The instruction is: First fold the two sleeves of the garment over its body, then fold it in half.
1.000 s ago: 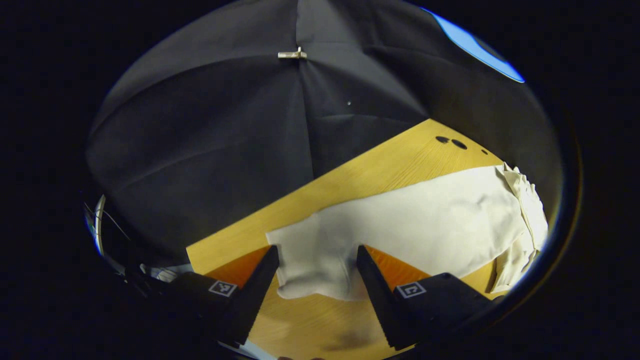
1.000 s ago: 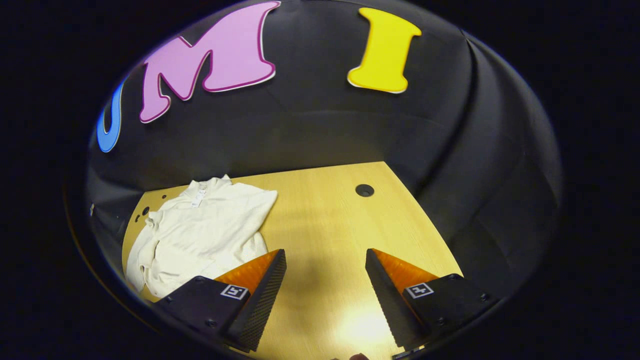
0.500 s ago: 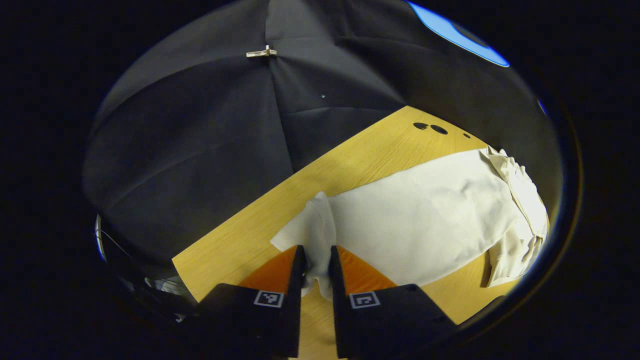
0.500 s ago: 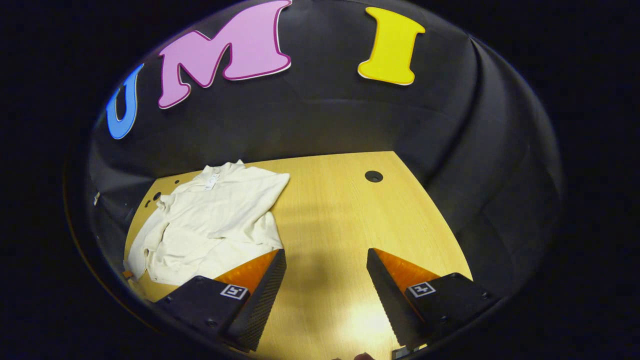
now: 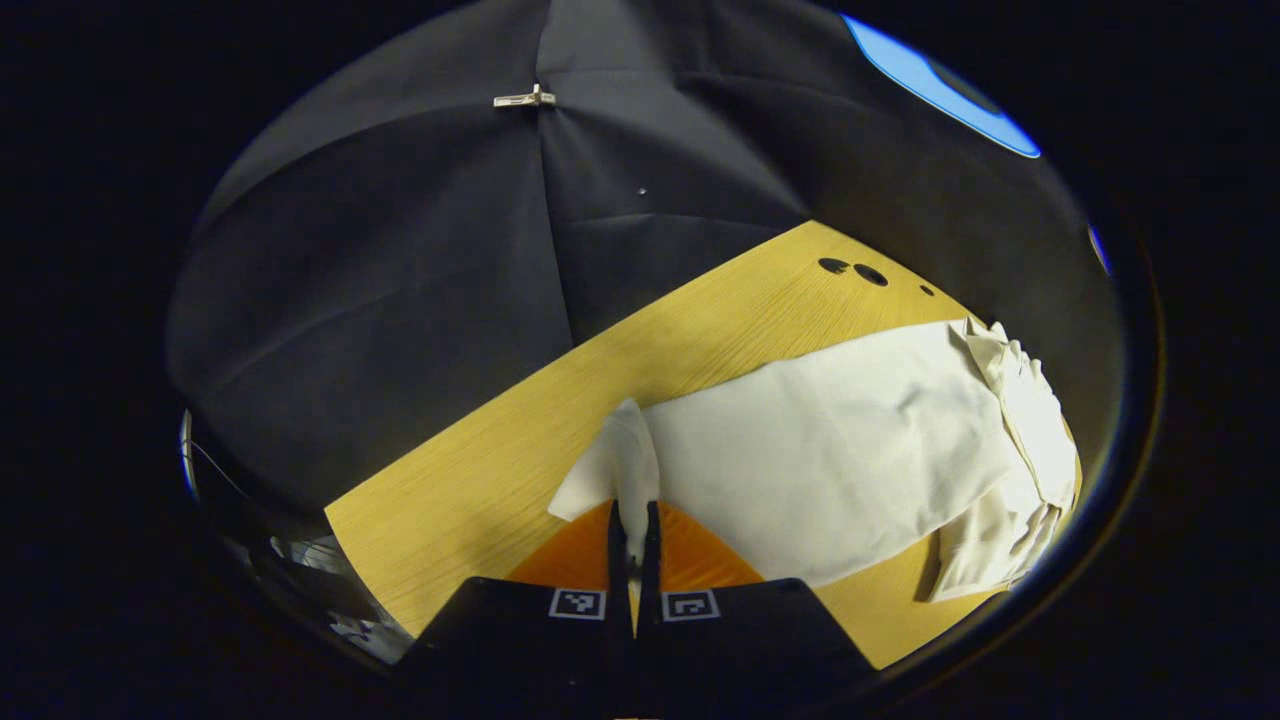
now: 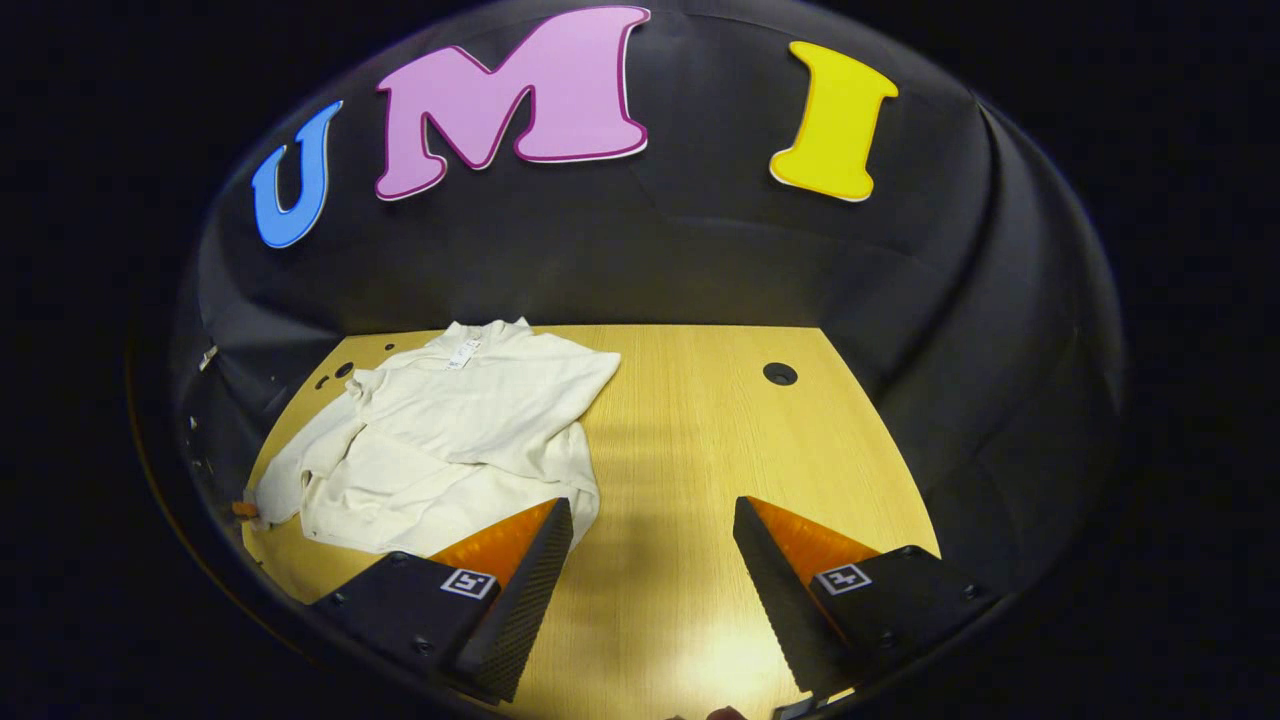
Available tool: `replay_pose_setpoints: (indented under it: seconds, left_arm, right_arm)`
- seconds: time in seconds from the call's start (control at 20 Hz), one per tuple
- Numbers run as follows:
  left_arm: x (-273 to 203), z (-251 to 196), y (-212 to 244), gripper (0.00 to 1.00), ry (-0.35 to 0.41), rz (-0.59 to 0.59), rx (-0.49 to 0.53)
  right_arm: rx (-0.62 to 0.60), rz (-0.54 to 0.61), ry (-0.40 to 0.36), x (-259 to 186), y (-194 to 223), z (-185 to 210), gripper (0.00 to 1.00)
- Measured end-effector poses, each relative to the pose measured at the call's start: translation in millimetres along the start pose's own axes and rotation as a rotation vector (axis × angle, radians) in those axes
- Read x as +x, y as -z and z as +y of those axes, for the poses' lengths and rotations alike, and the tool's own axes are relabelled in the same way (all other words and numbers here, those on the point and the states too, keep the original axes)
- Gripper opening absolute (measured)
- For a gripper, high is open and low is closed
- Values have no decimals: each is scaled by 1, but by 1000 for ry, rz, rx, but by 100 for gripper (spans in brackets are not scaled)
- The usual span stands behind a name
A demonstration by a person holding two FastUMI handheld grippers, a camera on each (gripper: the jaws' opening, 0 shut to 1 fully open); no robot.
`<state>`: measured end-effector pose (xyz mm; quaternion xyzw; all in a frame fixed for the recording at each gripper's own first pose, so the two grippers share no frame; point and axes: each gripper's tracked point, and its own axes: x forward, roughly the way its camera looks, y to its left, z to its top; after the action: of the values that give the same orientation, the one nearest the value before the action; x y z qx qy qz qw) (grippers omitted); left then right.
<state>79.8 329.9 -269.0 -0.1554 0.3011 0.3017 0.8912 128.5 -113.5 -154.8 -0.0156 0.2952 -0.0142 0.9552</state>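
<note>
Two fingers of the left gripper (image 5: 631, 525) are pinching the garment (image 5: 840, 450) corner at lower centre, likely readying a fold. Right gripper view: right gripper (image 6: 650, 560) is hovering open over bare worktop (image 6: 700, 450); garment (image 6: 450, 440) is lying centre-left.

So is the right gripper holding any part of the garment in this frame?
No, the right gripper has its jaws wide apart over the bare wooden table, with the garment lying off to one side.
</note>
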Motion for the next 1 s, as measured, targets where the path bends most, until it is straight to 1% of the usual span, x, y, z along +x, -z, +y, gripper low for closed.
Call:
replay_pose_setpoints:
  seconds: [0.15,0.25,0.4,0.5,0.65,0.75,0.95,1.0]
  left_arm:
    - [-7,-19,-26,6,18,-27,27]
    - [-12,-34,-45,6,35,-49,59]
    - [-20,-69,-80,6,77,-83,91]
    - [-26,-98,-106,6,111,-113,104]
    - [-35,-154,-140,6,171,-151,146]
    - [-41,-196,-158,6,209,-175,185]
    - [-50,-281,-179,6,294,-205,242]
    - [-55,-304,-182,10,318,-213,262]
  right_arm:
    - [-4,-6,-15,-1,4,2,99]
    - [-24,-8,-42,-4,8,4,99]
    - [-94,-26,-30,-8,15,-8,99]
    - [-79,-35,-30,-12,17,-11,99]
    - [-19,-50,-6,-13,22,-22,99]
    - [2,-61,32,-12,28,-37,98]
    - [49,-45,87,-14,47,-60,98]
    - [57,-39,95,-15,51,-64,98]
